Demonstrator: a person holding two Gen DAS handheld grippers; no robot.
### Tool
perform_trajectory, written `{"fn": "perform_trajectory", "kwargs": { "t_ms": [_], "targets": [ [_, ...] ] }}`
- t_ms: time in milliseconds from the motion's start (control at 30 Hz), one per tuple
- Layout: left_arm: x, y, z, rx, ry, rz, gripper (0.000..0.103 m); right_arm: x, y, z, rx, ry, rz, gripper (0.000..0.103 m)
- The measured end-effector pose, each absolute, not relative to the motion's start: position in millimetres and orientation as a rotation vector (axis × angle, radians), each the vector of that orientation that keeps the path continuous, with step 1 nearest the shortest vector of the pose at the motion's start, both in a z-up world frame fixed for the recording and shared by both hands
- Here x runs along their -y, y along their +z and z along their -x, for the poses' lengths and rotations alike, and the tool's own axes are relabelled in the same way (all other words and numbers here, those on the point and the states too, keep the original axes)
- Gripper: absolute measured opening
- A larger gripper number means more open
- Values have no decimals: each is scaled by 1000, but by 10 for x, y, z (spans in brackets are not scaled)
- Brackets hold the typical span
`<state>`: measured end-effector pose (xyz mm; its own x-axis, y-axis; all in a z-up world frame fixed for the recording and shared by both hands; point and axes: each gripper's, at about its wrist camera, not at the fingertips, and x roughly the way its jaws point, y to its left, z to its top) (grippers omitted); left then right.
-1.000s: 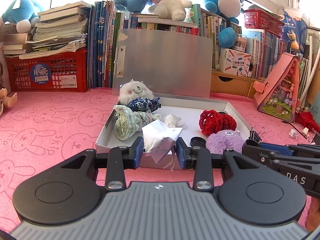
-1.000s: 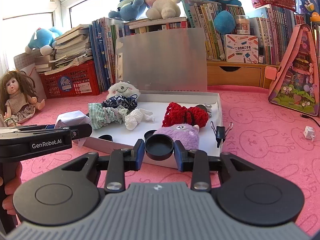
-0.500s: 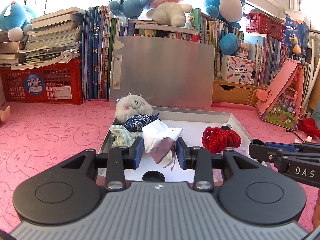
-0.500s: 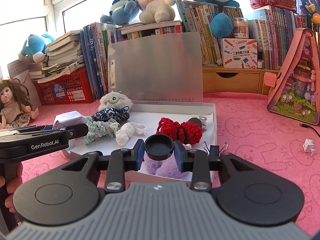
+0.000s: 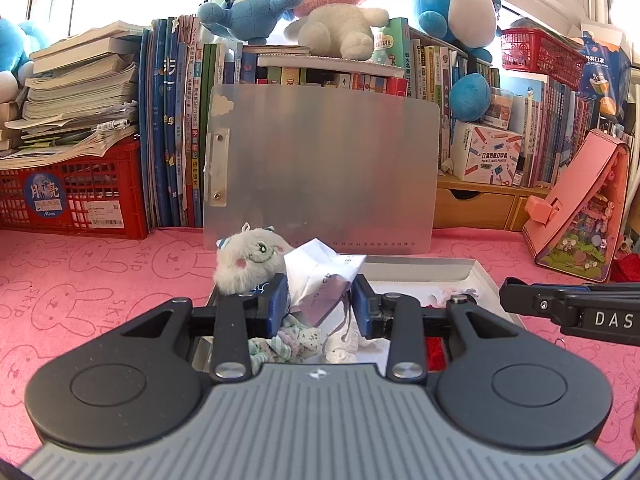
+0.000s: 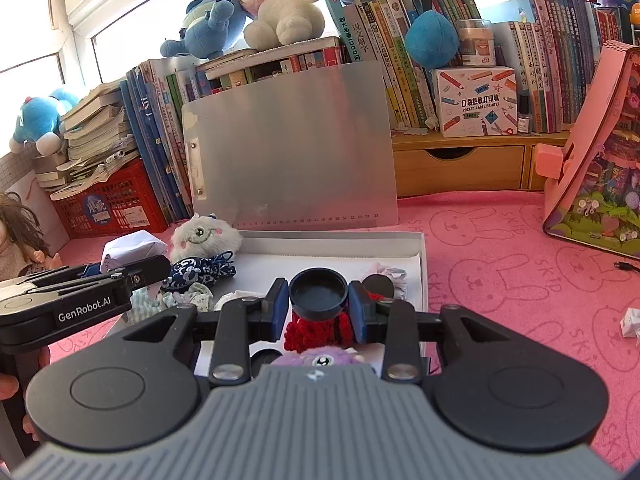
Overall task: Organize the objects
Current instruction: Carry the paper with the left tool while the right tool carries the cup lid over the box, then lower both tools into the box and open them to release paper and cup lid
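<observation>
The left claw (image 5: 320,306) is clamped on a crumpled white paper packet (image 5: 320,276), held above the near edge of the shallow white tray (image 6: 332,246) that sits on the pink bench (image 6: 500,264), whose cover is printed with rabbit outlines and the word "SKIP". The right claw (image 6: 318,310) grips a round black lid (image 6: 318,292) by its rim, hollow side up, over the tray's right half — below it lie a red crocheted piece (image 6: 316,332) and a purple plush (image 6: 320,358). In the tray's far left corner a grey-white plush face (image 6: 204,236) leans against a blue-and-white patterned cloth (image 6: 200,272), with a pale green checked scrunchie (image 5: 288,344) nearer. "GenRobot.AI" reads on the left tool's side in the right view; "DAS" shows on the right tool in the left view. Behind the tray a frosted clipboard (image 5: 320,168) stands upright with a ruler scale along its bottom edge. A white box (image 6: 476,100) on the wooden shelf says "POCKET LABEL PRINTER" — Chinese characters above it. The red crate (image 5: 72,196) carries a round blue sticker with two Chinese characters.
</observation>
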<state>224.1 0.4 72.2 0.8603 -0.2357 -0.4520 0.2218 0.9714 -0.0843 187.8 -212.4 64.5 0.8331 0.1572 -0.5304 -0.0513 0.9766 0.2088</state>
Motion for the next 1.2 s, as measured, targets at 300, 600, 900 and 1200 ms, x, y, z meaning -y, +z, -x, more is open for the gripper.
{"fn": "perform_trajectory", "kwargs": {
  "t_ms": [300, 600, 900, 1200],
  "targets": [
    [116, 615, -2613, -531, -237, 30, 40, 2166, 616, -2172, -643, 94, -229, 39],
    [220, 541, -2864, -574, -243, 0, 40, 2199, 580, -2379, -689, 86, -252, 39],
    [297, 424, -2918, -589, -268, 3, 40, 2224, 407, -2520, -727, 86, -293, 39],
    [354, 285, -2979, -599, -294, 1, 41, 2181, 310, -2659, -738, 88, -300, 39]
  ]
}}
